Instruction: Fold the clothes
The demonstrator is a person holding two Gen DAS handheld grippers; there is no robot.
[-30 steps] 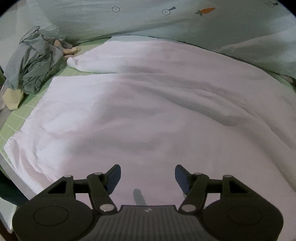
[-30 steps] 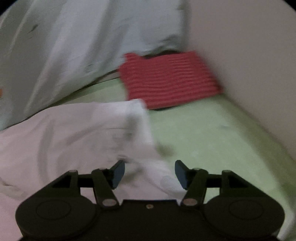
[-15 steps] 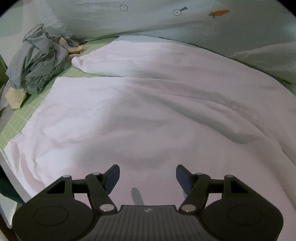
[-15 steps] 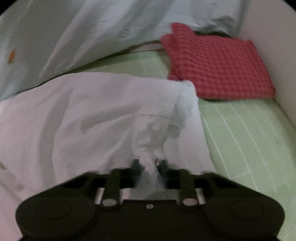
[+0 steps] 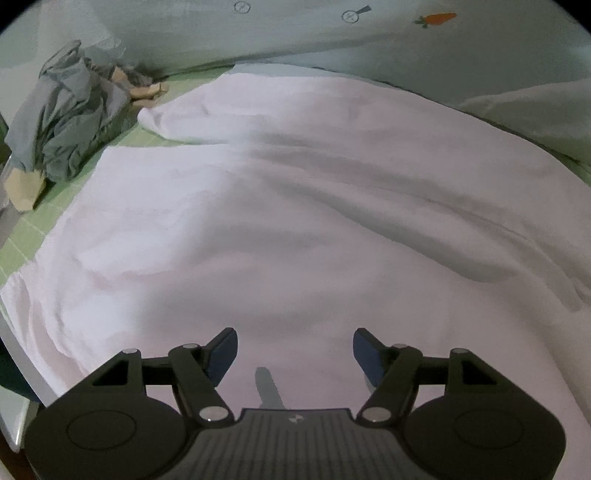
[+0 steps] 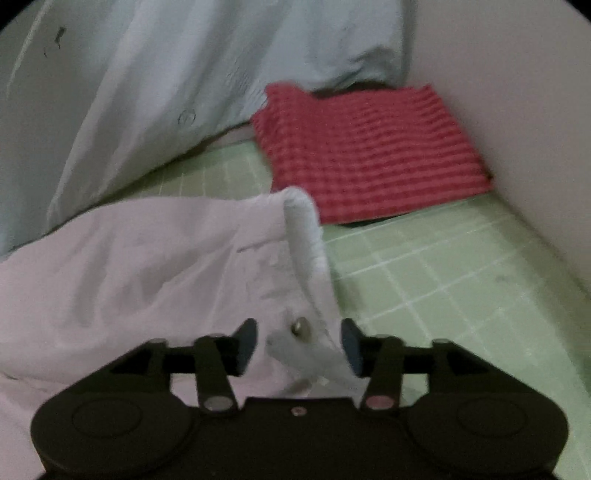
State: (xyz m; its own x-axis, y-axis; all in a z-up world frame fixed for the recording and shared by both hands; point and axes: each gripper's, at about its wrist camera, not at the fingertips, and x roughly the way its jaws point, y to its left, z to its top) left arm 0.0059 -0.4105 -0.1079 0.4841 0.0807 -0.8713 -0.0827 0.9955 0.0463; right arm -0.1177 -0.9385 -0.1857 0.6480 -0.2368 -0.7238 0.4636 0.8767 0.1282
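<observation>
A large white garment (image 5: 295, 206) lies spread over the green grid mat (image 5: 55, 206). My left gripper (image 5: 293, 350) hovers just above its near part, open, with nothing between the pads. In the right wrist view, the garment's (image 6: 129, 266) banded edge with a metal snap button (image 6: 300, 326) stands up in a fold. It lies between the jaws of my right gripper (image 6: 298, 345), which are opening; the pads are not pressing the cloth.
A crumpled grey garment (image 5: 66, 122) sits at the mat's far left corner. A folded red checked cloth (image 6: 369, 155) lies at the back right against a pale wall (image 6: 517, 92). Light blue printed bedding (image 5: 295, 33) runs along the back.
Half a second ago the right gripper was shut on the buttoned edge; now its jaws stand apart and the edge rests loose between them. The left gripper's view has barely shifted.
</observation>
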